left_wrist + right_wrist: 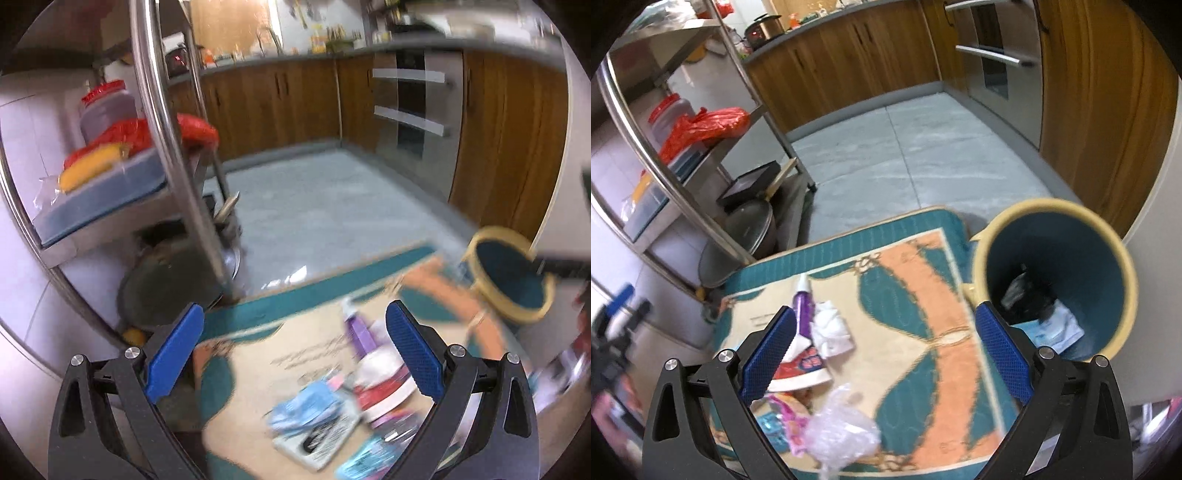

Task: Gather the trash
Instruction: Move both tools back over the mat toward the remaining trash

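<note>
Lying trash: a purple tube (pixel 804 303), crumpled white tissue (pixel 832 330), a red-printed wrapper (pixel 803 367) and a clear plastic wad (pixel 842 430) are bunched on the left part of the patterned mat (pixel 923 295).
Tube axis: long axis runs away from the right gripper, cap at the far end.
Bin: the blue bin (pixel 1052 273) stands at the mat's right corner, some trash already inside.
Right gripper (pixel 886 343): fingers spread, empty, above the mat; the pile sits by its left finger, the bin by its right.
Left gripper (pixel 295 347): spread, empty, over the same pile; view blurred.
Nearer hand: I cannot tell.
</note>
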`<state>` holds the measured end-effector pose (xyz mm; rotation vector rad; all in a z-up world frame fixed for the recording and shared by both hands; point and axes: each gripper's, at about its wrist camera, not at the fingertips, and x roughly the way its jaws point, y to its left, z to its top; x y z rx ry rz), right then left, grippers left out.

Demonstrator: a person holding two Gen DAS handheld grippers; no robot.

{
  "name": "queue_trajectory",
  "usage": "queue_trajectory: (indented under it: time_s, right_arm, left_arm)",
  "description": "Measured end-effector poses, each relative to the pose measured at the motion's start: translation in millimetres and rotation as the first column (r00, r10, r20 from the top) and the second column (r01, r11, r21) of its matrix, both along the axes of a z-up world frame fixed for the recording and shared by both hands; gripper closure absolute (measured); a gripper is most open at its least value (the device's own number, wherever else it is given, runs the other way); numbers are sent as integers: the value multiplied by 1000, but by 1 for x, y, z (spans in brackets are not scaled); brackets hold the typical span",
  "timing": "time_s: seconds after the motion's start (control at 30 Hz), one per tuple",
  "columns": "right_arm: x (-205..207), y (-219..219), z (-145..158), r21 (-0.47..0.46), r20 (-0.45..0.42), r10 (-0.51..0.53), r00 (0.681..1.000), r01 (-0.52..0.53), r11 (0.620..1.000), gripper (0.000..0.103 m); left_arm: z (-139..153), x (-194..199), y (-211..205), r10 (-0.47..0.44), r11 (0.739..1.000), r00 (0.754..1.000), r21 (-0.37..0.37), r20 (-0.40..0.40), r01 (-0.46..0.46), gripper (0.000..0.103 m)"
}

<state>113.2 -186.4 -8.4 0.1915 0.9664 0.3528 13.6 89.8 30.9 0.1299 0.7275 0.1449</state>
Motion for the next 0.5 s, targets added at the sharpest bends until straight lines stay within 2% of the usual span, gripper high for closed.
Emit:
queue_trajectory:
  time_s: [0.07, 0.13, 0.33, 0.5]
  right_arm:
    - [4, 13, -3, -24, 2, 14, 1000, -14, 1000, 6]
    - [7, 26, -6, -57, 7, 25, 1000, -24, 998, 6]
    - [22, 63, -20, -83, -10, 31, 999, -32, 996, 6]
    - [33, 90, -32, -99, -24, 60, 998, -63, 993, 6]
  left_arm:
    - [-15, 1, 8, -10, 999, 999, 48, -44, 12, 6]
    - [-24, 2, 15, -13, 998, 998, 65, -63, 17, 6]
    - [-43, 11, 36, -12, 1000, 997, -12, -72, 12, 6]
    - [-65, 18, 37, -44, 998, 991, -51, -127, 38, 6]
